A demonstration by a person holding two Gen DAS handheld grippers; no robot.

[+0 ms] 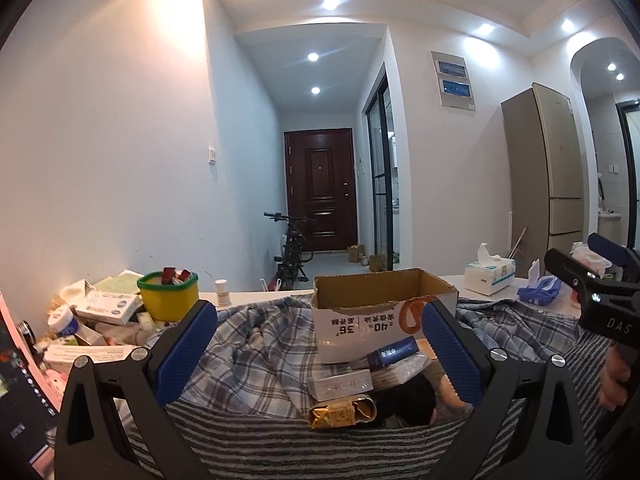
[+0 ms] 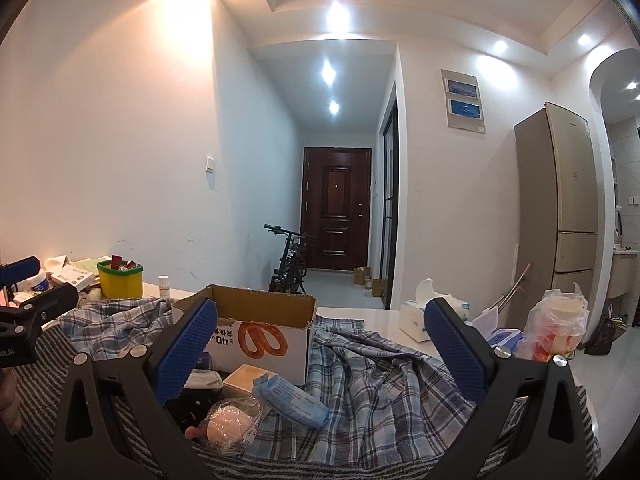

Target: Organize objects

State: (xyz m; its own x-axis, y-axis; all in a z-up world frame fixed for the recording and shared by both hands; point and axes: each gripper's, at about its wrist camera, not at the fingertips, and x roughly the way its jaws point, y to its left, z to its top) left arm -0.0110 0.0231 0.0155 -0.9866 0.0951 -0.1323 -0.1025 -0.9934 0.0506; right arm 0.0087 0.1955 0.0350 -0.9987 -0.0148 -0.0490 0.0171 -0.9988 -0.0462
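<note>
Cardboard box [image 2: 256, 320] sits open; both the left gripper [image 1: 320, 344] and right gripper [image 2: 320, 344] hover spread, empty. Best pinch the blue packet [image 2: 290, 400] squarely, then drop it inside.

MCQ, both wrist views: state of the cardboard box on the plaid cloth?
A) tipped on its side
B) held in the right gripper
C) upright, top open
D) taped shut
C: the cardboard box stands upright on the plaid cloth with its top open and brown inner walls showing, and both the left gripper and right gripper are open and holding nothing.
</note>
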